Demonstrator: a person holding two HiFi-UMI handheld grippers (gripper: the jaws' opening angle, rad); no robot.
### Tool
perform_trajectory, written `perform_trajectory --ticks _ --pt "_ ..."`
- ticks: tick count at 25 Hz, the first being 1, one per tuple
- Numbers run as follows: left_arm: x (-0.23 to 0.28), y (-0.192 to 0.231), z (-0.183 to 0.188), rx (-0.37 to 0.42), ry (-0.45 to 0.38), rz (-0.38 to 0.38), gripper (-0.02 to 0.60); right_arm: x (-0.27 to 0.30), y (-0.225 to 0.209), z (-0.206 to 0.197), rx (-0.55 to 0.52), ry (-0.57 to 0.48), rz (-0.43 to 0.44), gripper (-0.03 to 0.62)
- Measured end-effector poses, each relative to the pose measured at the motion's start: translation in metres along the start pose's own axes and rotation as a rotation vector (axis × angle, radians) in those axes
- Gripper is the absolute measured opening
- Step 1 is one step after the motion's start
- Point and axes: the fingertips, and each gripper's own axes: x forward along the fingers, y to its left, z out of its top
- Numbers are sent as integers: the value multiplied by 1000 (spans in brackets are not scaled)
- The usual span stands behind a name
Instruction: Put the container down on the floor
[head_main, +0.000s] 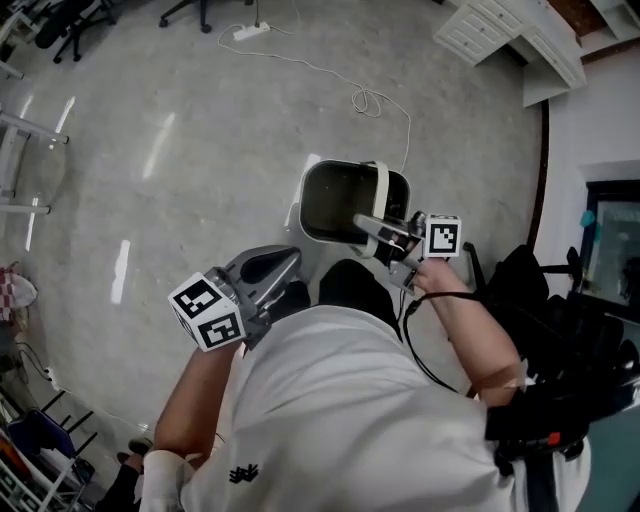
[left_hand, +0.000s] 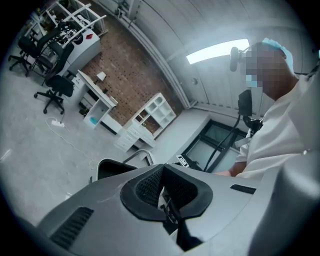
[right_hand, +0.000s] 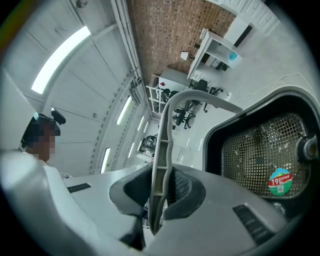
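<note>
A person in a white shirt (head_main: 330, 400), seen from above, holds one container (head_main: 345, 200), a pale bin with a dark interior, at the centre of the frame over a grey polished floor (head_main: 180, 150). The right gripper (head_main: 367, 223) has its jaws clamped tight on the bin's single grey handle (right_hand: 162, 145), which rises between the pads and arches over the rim. Whether the base touches the floor cannot be told. The left gripper (head_main: 285, 262), at lower left of centre and just beside the bin, has its jaws drawn together on nothing. Each of the two grippers carries one marker cube, left (head_main: 208, 312) and right (head_main: 443, 236).

The shirt fills the lower frame and hides the floor beneath it. One white cable (head_main: 370, 95) snakes from one power strip (head_main: 250, 32) at the top edge to the bin's far side. Two black office chair bases (head_main: 70, 25) stand along the top left, and white drawers (head_main: 500, 25) at the upper right. Black equipment (head_main: 570, 330) crowds the right edge.

The right gripper view shows wire mesh (right_hand: 260, 145) lining the bin and one round sticker (right_hand: 280, 181) at the right. In the left gripper view the gripper's own body hides the bin's lower part, with a brick wall (left_hand: 125, 75) and white shelving (left_hand: 150, 117) beyond
</note>
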Motion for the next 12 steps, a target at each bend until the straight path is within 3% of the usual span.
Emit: perform_trajectory --ticks 6,12 --pt "15 66 43 -46 -41 31 10 74 -52 87 -21 9 20 35" --pt "35 149 88 -90 -53 130 10 147 -141 164 6 91 38 35"
